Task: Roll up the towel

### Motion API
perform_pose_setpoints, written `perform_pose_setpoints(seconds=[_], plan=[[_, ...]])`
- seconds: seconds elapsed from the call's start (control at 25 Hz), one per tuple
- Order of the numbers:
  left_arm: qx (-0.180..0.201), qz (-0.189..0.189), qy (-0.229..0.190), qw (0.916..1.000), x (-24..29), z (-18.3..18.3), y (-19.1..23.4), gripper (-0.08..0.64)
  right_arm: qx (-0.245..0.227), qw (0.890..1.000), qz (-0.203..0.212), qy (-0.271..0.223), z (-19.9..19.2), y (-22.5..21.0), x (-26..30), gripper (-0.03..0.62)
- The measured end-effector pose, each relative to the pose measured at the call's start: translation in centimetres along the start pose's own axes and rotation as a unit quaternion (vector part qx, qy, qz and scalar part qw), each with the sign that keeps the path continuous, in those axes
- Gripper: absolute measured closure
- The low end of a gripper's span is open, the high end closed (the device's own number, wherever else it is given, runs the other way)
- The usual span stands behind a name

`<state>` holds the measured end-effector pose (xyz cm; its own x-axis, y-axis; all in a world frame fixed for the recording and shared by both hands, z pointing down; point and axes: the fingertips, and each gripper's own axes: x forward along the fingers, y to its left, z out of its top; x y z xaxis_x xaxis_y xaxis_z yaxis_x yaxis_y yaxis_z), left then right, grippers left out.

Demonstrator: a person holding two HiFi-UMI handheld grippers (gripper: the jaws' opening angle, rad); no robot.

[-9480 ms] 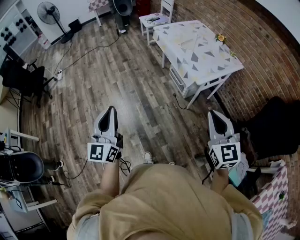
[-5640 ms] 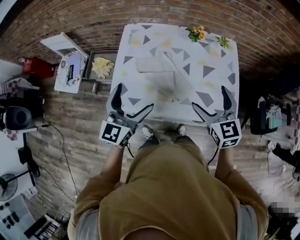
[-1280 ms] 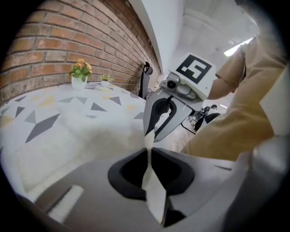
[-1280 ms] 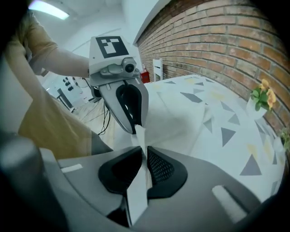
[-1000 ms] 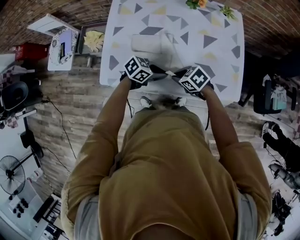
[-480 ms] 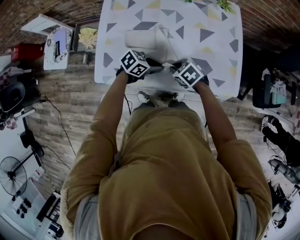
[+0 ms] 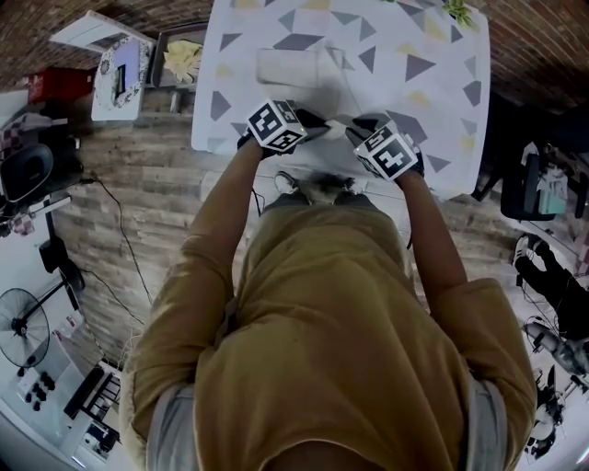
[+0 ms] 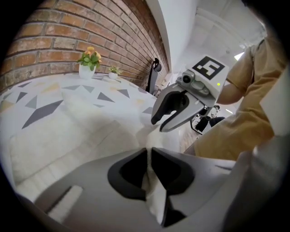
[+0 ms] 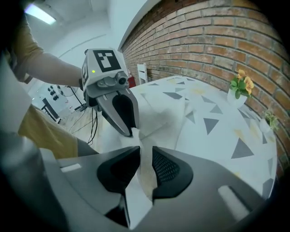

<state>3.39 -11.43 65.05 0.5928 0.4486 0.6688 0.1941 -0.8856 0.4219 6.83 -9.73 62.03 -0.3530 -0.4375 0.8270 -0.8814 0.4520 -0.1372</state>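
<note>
A white towel (image 7: pixel 313 87) lies on the table with the triangle-patterned cloth (image 7: pixel 433 83); its far end forms a thick fold or roll (image 7: pixel 287 66). Both grippers meet at the towel's near edge. My left gripper (image 7: pixel 324 127) is shut on a pinch of towel, seen between its jaws in the left gripper view (image 8: pixel 149 152). My right gripper (image 7: pixel 353 130) holds a strip of the same edge (image 9: pixel 144 152), and its jaws are opening with the towel still touching both pads. Each gripper shows in the other's view: the right gripper (image 8: pixel 174 113) and the left gripper (image 9: pixel 123 113).
Two small flower pots (image 7: pixel 457 9) stand at the table's far edge against a brick wall (image 8: pixel 68 31). A white stool with a booklet (image 7: pixel 115 64) and a tray (image 7: pixel 184 55) sit left of the table. Dark furniture (image 7: pixel 543 184) stands to the right.
Both grippers stay close together at the towel's near edge, still pinching it. They have tilted a little; the towel looks unmoved.
</note>
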Motion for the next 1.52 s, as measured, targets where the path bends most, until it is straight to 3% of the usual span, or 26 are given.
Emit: perform_pose_setpoints(seconds=[0.24, 0.4, 0.48, 0.6, 0.8, 0.92, 1.04, 1.12, 1.2, 1.36, 1.52], plan=[[0.007, 0.004, 0.009, 0.9999, 0.2, 0.0, 0.2, 0.466, 0.01, 0.999, -0.031, 0.019, -1.2, -0.7, 2.6, 0.526], [0.038, 0.058, -0.008, 0.9976, -0.6, 0.4, 0.8, 0.458, 0.024, 0.998, -0.042, 0.026, -2.0, -0.9, 3.5, 0.526], [0.052, 0.11, -0.036, 0.9919, -2.0, 1.1, 1.2, 0.413, 0.01, 0.998, -0.047, 0.029, -1.8, -0.8, 3.4, 0.526], [0.076, 0.167, -0.064, 0.981, -3.2, 2.1, 0.8, 0.413, 0.001, 0.998, -0.053, 0.031, -1.9, -0.8, 3.4, 0.525], [0.13, 0.205, -0.013, 0.9701, -1.0, 0.5, 0.9, 0.411, -0.006, 0.997, -0.076, 0.031, -1.6, -1.0, 3.1, 0.516], [0.145, 0.253, -0.019, 0.9564, -0.9, 0.2, 1.8, 0.387, -0.019, 0.995, -0.096, 0.036, -1.5, -1.4, 3.4, 0.48], [0.141, 0.266, -0.033, 0.9531, -0.9, 0.2, 1.8, 0.387, -0.026, 0.992, -0.124, 0.021, -1.3, -2.4, 1.7, 0.426], [0.139, 0.264, -0.034, 0.954, -0.8, 0.2, 1.8, 0.387, -0.059, 0.988, -0.141, 0.005, -1.3, -2.4, -0.2, 0.426], [0.135, 0.261, -0.033, 0.9553, -0.9, 0.2, 1.8, 0.387, -0.13, 0.981, -0.143, 0.0, -1.4, -0.9, -1.4, 0.426], [0.118, 0.262, -0.033, 0.9573, -1.0, 0.2, 1.8, 0.387, -0.268, 0.955, -0.129, 0.01, -1.8, 3.3, -0.6, 0.428], [0.116, 0.261, -0.022, 0.958, -1.1, 0.2, 1.9, 0.387, -0.294, 0.948, -0.11, 0.043, -2.7, 3.7, 2.2, 0.428]])
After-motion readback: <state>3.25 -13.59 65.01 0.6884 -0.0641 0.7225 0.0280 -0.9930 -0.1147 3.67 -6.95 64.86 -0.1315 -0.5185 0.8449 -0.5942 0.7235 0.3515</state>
